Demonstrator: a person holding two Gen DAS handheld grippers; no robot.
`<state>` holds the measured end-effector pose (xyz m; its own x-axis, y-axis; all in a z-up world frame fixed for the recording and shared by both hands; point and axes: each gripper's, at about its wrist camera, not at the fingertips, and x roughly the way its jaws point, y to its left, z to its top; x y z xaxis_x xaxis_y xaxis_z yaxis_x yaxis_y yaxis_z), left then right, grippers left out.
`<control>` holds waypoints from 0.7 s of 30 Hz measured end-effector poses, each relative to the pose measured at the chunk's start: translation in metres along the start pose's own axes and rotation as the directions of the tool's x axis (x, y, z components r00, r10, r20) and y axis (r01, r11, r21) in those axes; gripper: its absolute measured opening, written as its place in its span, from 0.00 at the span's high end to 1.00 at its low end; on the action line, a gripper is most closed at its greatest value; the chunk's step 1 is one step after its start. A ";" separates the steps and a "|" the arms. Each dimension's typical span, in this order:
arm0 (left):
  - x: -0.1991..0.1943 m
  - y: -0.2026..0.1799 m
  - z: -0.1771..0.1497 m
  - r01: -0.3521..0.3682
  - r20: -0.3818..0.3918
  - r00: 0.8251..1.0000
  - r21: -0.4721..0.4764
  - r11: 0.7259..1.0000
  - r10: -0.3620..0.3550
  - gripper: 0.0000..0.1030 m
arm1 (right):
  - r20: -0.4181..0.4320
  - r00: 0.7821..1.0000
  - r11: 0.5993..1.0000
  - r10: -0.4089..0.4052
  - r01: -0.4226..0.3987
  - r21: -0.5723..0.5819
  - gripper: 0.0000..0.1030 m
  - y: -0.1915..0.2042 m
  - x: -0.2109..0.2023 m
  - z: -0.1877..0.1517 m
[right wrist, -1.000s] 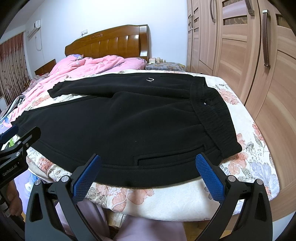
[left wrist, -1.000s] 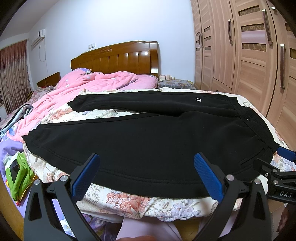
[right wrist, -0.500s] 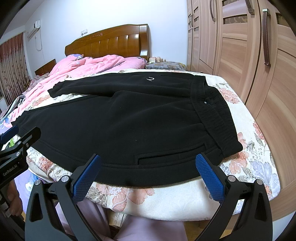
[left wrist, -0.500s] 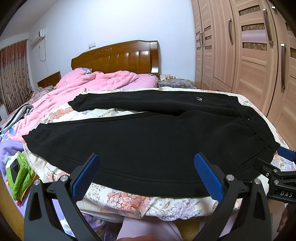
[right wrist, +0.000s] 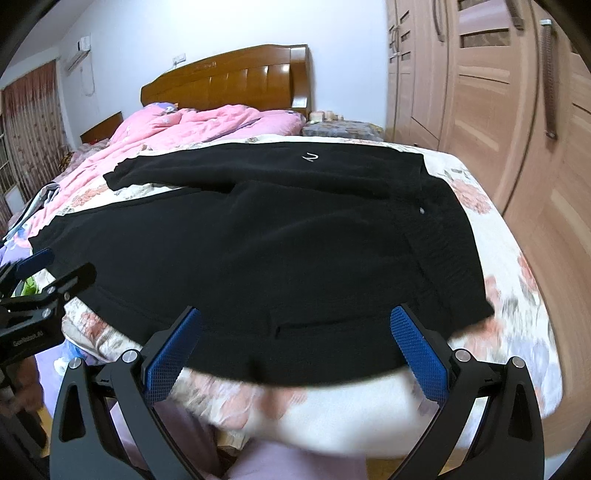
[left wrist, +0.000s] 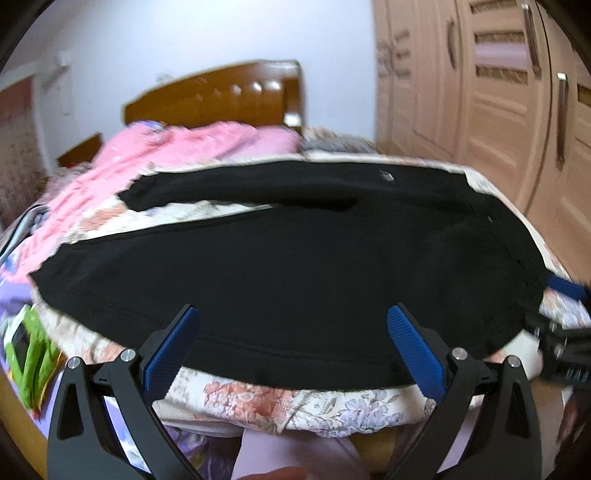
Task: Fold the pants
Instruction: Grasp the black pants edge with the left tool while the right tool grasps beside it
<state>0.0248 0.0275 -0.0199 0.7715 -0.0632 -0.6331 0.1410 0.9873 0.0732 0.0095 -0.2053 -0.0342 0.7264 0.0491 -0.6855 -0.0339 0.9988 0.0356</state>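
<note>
Your left gripper (left wrist: 291, 347) and right gripper (right wrist: 293, 347) both hang with jaws wide and empty just off the near edge of the bed (right wrist: 517, 280), where the black pants (right wrist: 258, 251) lie spread flat. The cloth looks thick, soft and limp, so it will likely sag and drag; take it at the near hem edge or the ribbed waistband (right wrist: 443, 251). The pants run lengthwise across the bed, waistband toward the wardrobe (right wrist: 517, 110), legs pointing away from it.

- Plain white wall (right wrist: 229, 26) across upper centre; white air-conditioning unit (right wrist: 78, 56) upper left.
- Glossy brown wooden headboard (right wrist: 229, 79) centre.
- Tall light-wood wardrobe doors (right wrist: 491, 85) fill right.
- Dark red patterned curtain (right wrist: 31, 110) far left.
</note>
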 end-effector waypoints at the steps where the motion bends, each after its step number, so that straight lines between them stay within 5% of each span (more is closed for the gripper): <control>1: 0.005 -0.001 0.007 -0.007 -0.017 1.000 0.042 0.999 0.007 0.02 | -0.008 1.000 1.000 -0.007 0.007 -0.011 0.04 -0.004 0.004 0.009; 5: 0.027 -0.008 0.046 -0.091 -0.035 0.994 0.308 0.947 0.107 0.01 | -0.023 1.000 0.999 0.007 -0.008 -0.039 0.04 -0.037 0.030 0.067; 9: 0.064 0.012 0.096 -0.050 -0.125 0.987 0.354 0.934 0.100 0.02 | -0.061 0.996 0.998 0.068 -0.068 -0.002 0.04 -0.086 0.081 0.135; 11: 0.097 0.029 0.125 0.086 -0.259 0.966 0.290 0.953 -0.008 0.02 | -0.115 0.984 0.991 0.137 -0.135 0.023 0.04 -0.105 0.120 0.167; 14: 0.143 0.059 0.167 0.236 -0.341 0.922 0.123 0.964 -0.182 0.02 | -0.162 0.971 0.983 0.179 -0.182 -0.007 0.04 -0.120 0.172 0.206; 17: 0.184 0.081 0.202 0.237 -0.295 0.928 0.000 0.971 -0.227 0.02 | -0.200 0.965 0.977 0.170 -0.192 -0.095 0.04 -0.121 0.220 0.235; 21: 0.260 0.110 0.238 0.237 -0.341 0.892 -0.210 0.949 -0.298 0.02 | -0.252 0.951 0.954 0.180 -0.231 -0.189 0.04 -0.121 0.278 0.259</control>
<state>0.3886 0.0848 0.0073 0.4341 -0.3007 -0.8492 0.1860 0.9523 -0.2421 0.3937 -0.3128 -0.0407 0.5113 0.2275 -0.8287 -0.3300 0.9424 0.0551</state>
